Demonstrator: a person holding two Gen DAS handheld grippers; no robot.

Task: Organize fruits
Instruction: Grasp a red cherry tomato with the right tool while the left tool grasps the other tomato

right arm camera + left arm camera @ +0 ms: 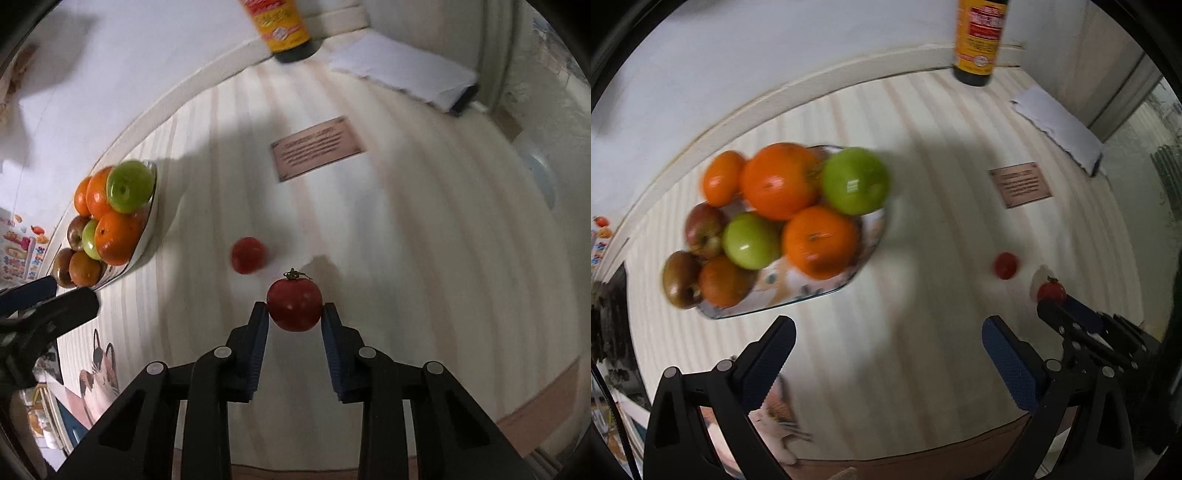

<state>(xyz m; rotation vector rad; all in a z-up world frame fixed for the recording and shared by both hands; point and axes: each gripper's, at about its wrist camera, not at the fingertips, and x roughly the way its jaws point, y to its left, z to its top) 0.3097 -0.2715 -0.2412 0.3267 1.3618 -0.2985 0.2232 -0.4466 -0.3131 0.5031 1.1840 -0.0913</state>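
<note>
Tomato (294,305) sits lower centre of right wrist view, pinched between our right gripper (294,314) pads, calyx up. Plate (147,229) of oranges and apples lies far left. Left gripper (888,343) jaws spread, empty, nearer plate; second tomato (248,255) loose between.

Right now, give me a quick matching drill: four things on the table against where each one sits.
Things:
1. stemmed tomato
2. other tomato
3. green apple
4. bottle

Places:
A. on the fruit plate
B. by the wall at the table's far edge
C. between the right gripper pads
D. loose on the table, between plate and right gripper

Pairs: 1-C, 2-D, 3-A, 4-B
</note>
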